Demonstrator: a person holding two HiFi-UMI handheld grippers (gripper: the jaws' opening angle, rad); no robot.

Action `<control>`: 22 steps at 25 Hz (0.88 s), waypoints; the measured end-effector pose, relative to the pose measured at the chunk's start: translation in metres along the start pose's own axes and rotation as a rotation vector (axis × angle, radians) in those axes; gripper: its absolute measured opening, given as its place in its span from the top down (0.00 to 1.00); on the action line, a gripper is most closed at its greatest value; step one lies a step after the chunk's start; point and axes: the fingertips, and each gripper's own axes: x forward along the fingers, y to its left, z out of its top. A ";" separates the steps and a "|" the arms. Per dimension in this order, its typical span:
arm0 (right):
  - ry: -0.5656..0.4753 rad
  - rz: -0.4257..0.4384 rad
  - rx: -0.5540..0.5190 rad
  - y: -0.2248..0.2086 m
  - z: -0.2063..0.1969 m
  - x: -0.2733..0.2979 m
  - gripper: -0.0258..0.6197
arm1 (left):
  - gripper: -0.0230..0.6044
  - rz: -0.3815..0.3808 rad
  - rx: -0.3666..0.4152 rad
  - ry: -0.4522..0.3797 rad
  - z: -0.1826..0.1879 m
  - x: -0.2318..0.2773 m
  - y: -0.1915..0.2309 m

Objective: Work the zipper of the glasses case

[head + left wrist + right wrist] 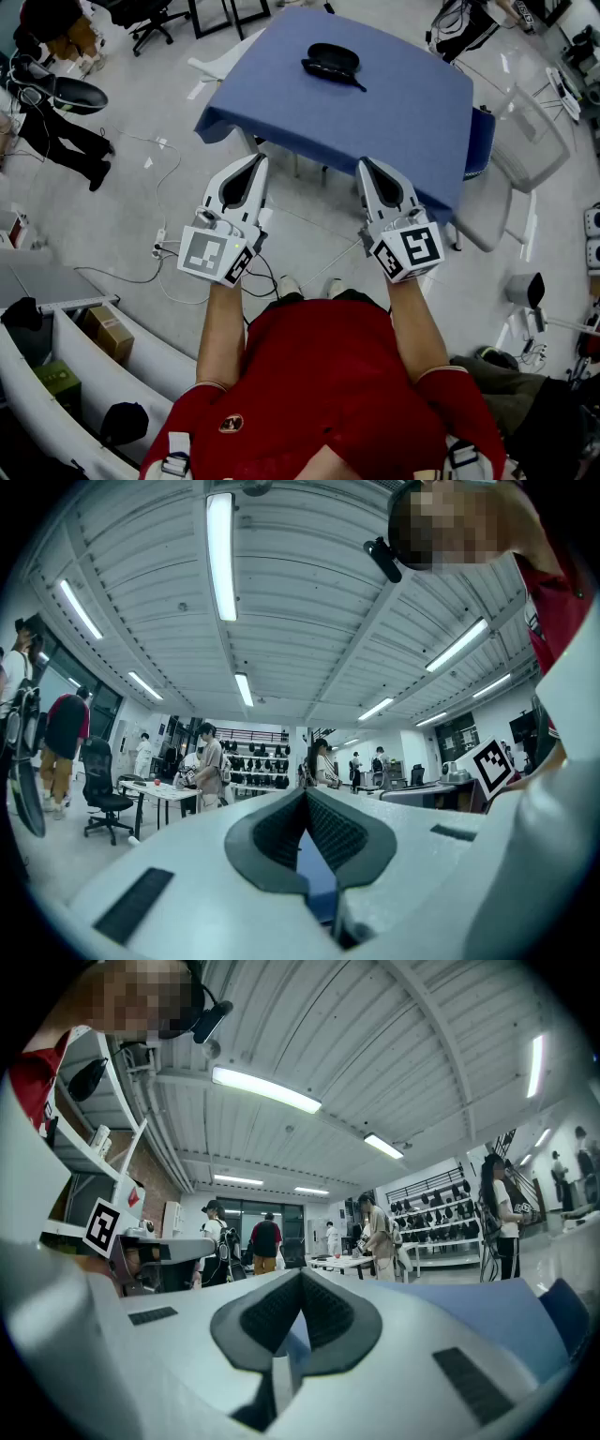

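A black glasses case (333, 62) lies on the far part of a blue-covered table (394, 112), seen from the head view. My left gripper (256, 161) and right gripper (364, 166) are held side by side in front of the table's near edge, well short of the case. Both are shut with nothing between the jaws. In the left gripper view the left gripper (305, 794) has its tips meeting, with only a strip of blue table behind. The right gripper (300, 1274) also has its tips together in the right gripper view. Neither gripper view shows the case.
A grey chair (511, 178) stands at the table's right side. Cables (169, 248) trail over the floor at the left, near white benches with boxes (103, 333). A person (56, 122) stands at the far left. More people and tables (347, 1262) fill the room beyond.
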 end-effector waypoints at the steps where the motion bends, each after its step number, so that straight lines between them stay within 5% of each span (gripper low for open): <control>1: -0.004 0.006 0.007 0.005 0.000 0.003 0.96 | 0.95 -0.006 0.000 -0.001 0.000 -0.002 0.003; 7: -0.047 0.024 0.071 0.027 0.001 0.012 0.96 | 0.95 -0.033 -0.015 -0.005 -0.003 -0.015 0.022; 22: 0.004 -0.036 0.033 0.042 -0.004 0.024 0.96 | 0.95 -0.071 -0.039 -0.013 -0.010 -0.037 0.053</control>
